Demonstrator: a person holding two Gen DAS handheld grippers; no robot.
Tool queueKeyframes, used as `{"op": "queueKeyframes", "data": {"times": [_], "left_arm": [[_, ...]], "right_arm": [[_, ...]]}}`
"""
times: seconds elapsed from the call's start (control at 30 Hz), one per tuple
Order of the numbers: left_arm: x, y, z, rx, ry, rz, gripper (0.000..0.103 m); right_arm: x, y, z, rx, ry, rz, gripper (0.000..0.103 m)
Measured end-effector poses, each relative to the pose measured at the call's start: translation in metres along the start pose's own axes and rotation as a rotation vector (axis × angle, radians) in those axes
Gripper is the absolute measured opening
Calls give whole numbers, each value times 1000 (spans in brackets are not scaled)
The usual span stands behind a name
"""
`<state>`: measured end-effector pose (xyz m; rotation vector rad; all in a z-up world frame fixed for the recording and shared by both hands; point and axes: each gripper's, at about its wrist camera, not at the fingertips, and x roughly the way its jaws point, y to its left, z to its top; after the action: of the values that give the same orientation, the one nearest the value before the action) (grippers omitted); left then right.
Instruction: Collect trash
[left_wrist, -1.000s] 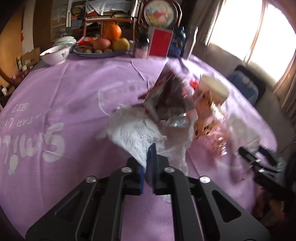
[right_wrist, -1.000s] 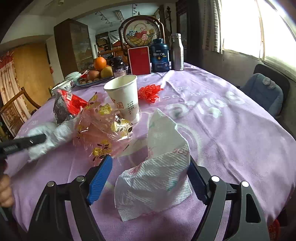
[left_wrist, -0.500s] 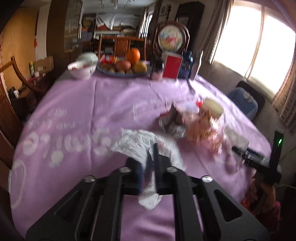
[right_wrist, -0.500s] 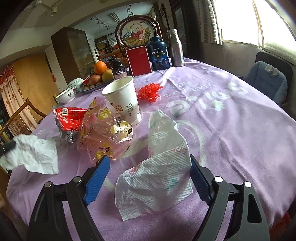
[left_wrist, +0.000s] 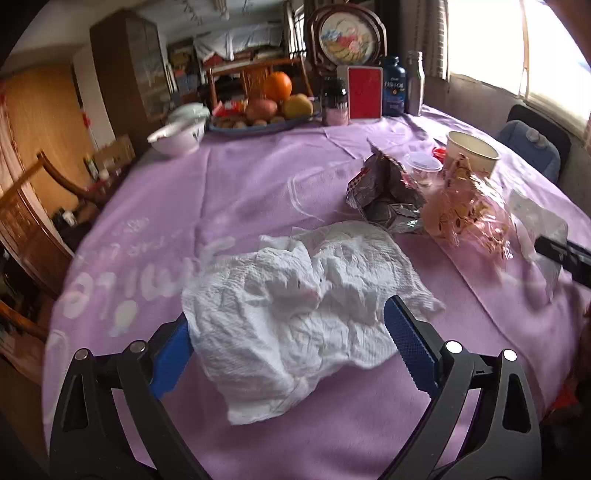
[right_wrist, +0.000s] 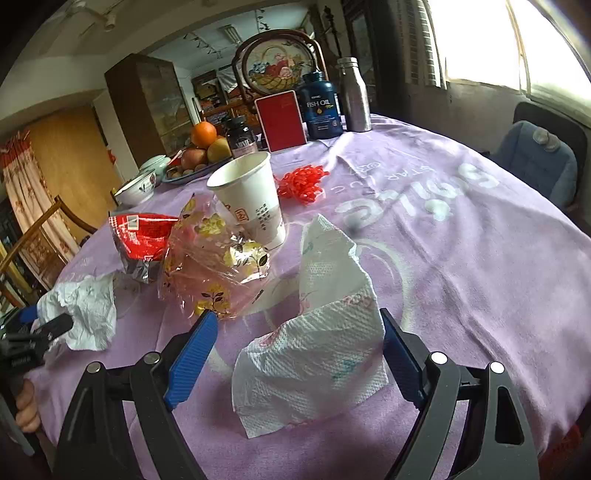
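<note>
A crumpled white tissue (left_wrist: 295, 310) lies on the purple tablecloth (left_wrist: 240, 192) between the wide-open fingers of my left gripper (left_wrist: 288, 343); it also shows in the right wrist view (right_wrist: 85, 306). My right gripper (right_wrist: 295, 350) is open around a folded printed paper towel (right_wrist: 321, 339) that stands on the cloth. Behind them lie a red and silver foil snack bag (right_wrist: 144, 240), a crinkled clear flowered wrapper (right_wrist: 218, 266), a white paper cup (right_wrist: 251, 199) and a red plastic scrap (right_wrist: 303, 181).
At the far side stand a fruit plate (left_wrist: 258, 118), a white bowl (left_wrist: 177, 136), a red box (left_wrist: 364, 92), a fish oil bottle (right_wrist: 321, 107), a steel bottle (right_wrist: 354, 96) and a dark jar (right_wrist: 242, 140). A blue chair (right_wrist: 535, 158) stands to the right, wooden chairs (left_wrist: 33, 206) to the left.
My left gripper pulled back toward the near table edge with the white tissue, then opened and let it go onto the cloth. My right gripper has stayed open around the paper towel.
</note>
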<state>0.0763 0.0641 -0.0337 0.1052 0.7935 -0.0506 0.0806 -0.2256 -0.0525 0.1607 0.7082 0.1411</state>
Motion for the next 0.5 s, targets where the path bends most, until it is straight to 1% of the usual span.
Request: {"op": "queueKeyframes", "data": {"times": [0.07,0.13,0.17,0.2,0.23,0.27,0.3,0.33,0.4,0.43,0.47,0.5], "left_arm": [[9,3,7,-33,17,-15,93],[17,5,14,-53,23,-8,93],[20,4,15,-51,19,-4,93],[22,3,17,-45,16,3,91],[24,2,19,-40,13,4,86],[23,1,19,-39,1,-15,73],[23,2,19,-35,-4,-53,67],[23,1,18,-35,1,-75,52],[25,4,18,-49,10,-134,20],[24,7,17,-66,9,-164,14],[23,9,16,-80,3,-181,8],[20,12,16,-93,-8,-197,8]], "right_arm": [[1,3,0,-17,2,-9,85],[1,6,0,-33,3,-21,85],[1,7,-1,-39,2,-26,85],[1,9,-1,-47,0,-35,85],[1,11,-1,-57,-1,-46,85],[1,12,-2,-64,-1,-53,85],[1,13,-2,-70,-1,-60,85],[2,14,-2,-76,-1,-66,82],[5,15,-2,-84,7,-86,58],[8,15,-3,-85,22,-89,23],[14,14,-5,-84,45,-85,6],[14,13,-5,-77,47,-74,6]]}}
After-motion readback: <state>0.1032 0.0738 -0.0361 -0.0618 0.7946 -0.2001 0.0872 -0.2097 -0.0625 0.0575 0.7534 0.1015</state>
